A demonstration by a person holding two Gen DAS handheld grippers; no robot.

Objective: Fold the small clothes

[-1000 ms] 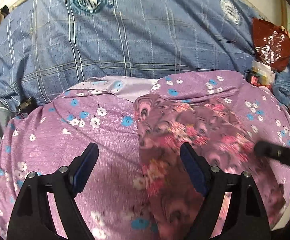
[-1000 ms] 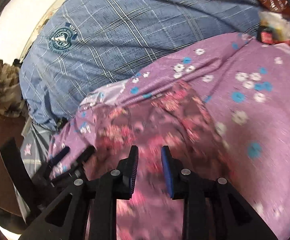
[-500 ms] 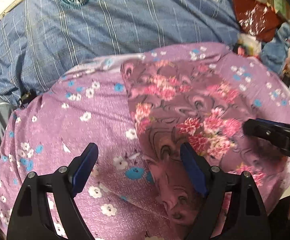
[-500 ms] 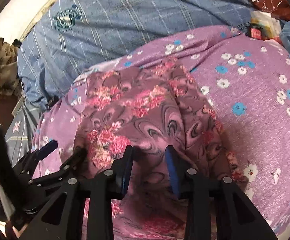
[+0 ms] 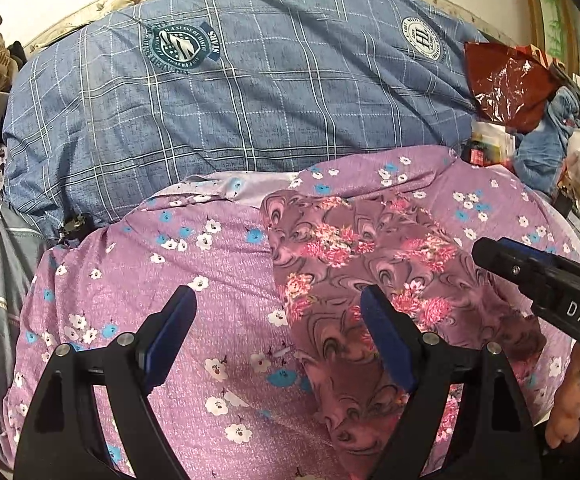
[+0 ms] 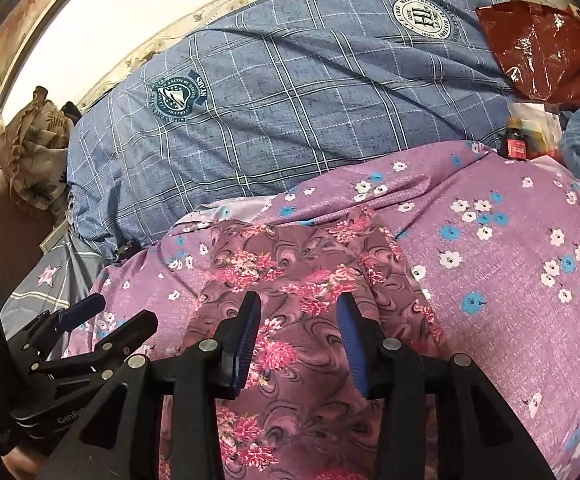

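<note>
A small mauve garment with pink flowers (image 5: 370,264) lies folded flat on a purple sheet with white and blue flowers (image 5: 194,264). My left gripper (image 5: 278,312) is wide open above the garment's left edge, holding nothing. My right gripper (image 6: 298,316) is open over the middle of the same garment (image 6: 290,272), empty. The right gripper also shows at the right of the left wrist view (image 5: 538,280). The left gripper also shows at the lower left of the right wrist view (image 6: 102,320).
A big blue plaid duvet (image 5: 250,92) lies behind the purple sheet. A dark red plastic bag (image 5: 506,80), a small bottle (image 6: 516,144) and blue cloth (image 5: 542,148) crowd the far right. Brown patterned fabric (image 6: 30,144) sits at the far left.
The right gripper has opened wider and both grippers have pulled back and up from the garment, which now lies flat on the sheet.
</note>
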